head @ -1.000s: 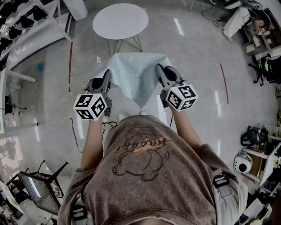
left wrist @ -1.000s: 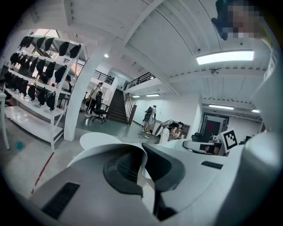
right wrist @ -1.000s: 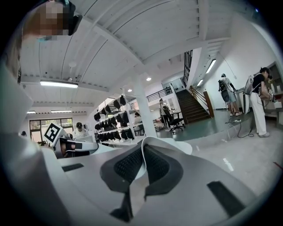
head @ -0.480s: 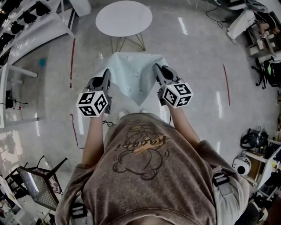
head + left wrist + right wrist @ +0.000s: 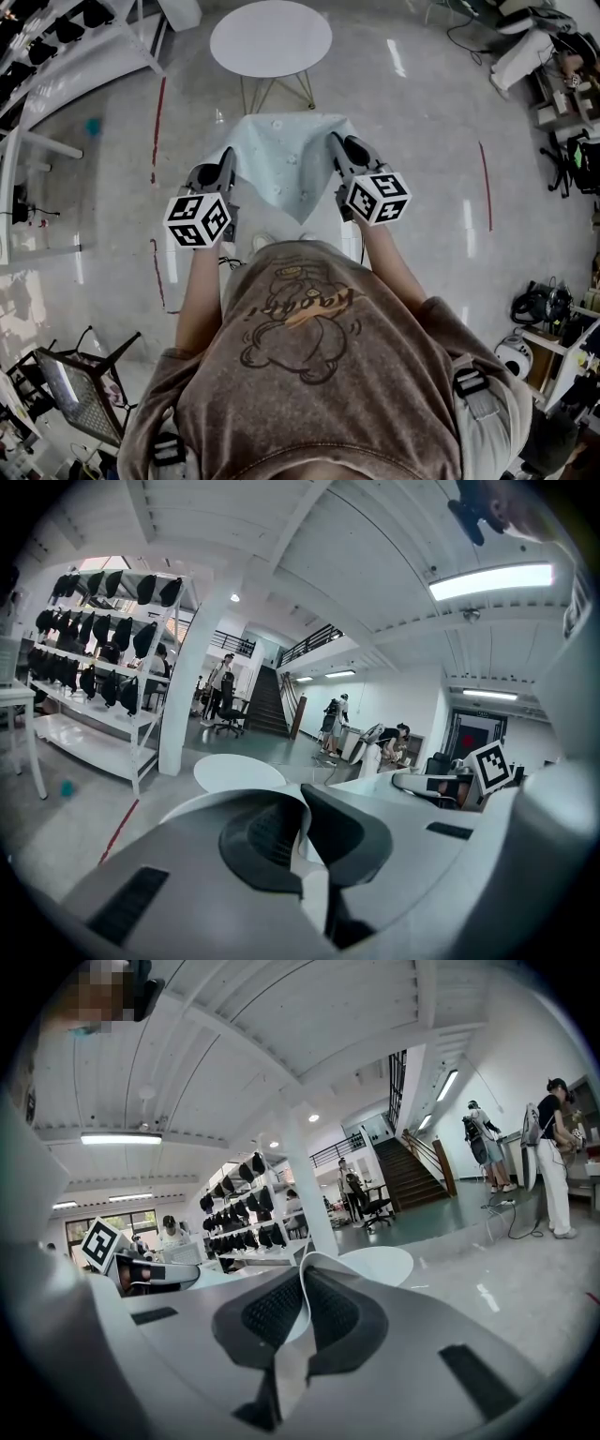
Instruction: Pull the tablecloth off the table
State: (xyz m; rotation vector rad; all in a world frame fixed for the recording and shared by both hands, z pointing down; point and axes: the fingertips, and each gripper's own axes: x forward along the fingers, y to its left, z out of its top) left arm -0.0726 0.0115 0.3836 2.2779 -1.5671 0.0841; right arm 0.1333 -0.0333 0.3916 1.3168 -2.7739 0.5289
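Observation:
The pale blue tablecloth (image 5: 281,164) hangs in the air between my two grippers, clear of the round white table (image 5: 270,37) that stands bare beyond it. My left gripper (image 5: 228,157) is shut on the cloth's left corner. My right gripper (image 5: 335,142) is shut on its right corner. In the left gripper view a thin strip of cloth (image 5: 314,892) is pinched between the closed jaws of the left gripper (image 5: 302,803). The right gripper view shows the same: cloth (image 5: 289,1372) clamped in the right gripper (image 5: 305,1288), with the table (image 5: 380,1262) behind.
White shelving (image 5: 56,47) runs along the left. Red tape lines (image 5: 155,122) mark the shiny floor. A dark folding chair (image 5: 80,394) stands at the lower left. Cluttered equipment (image 5: 562,94) lines the right side. Several people (image 5: 220,682) stand far off by a staircase.
Both grippers have drifted slightly forward with the cloth still pinched and hanging between them. The table stays bare.

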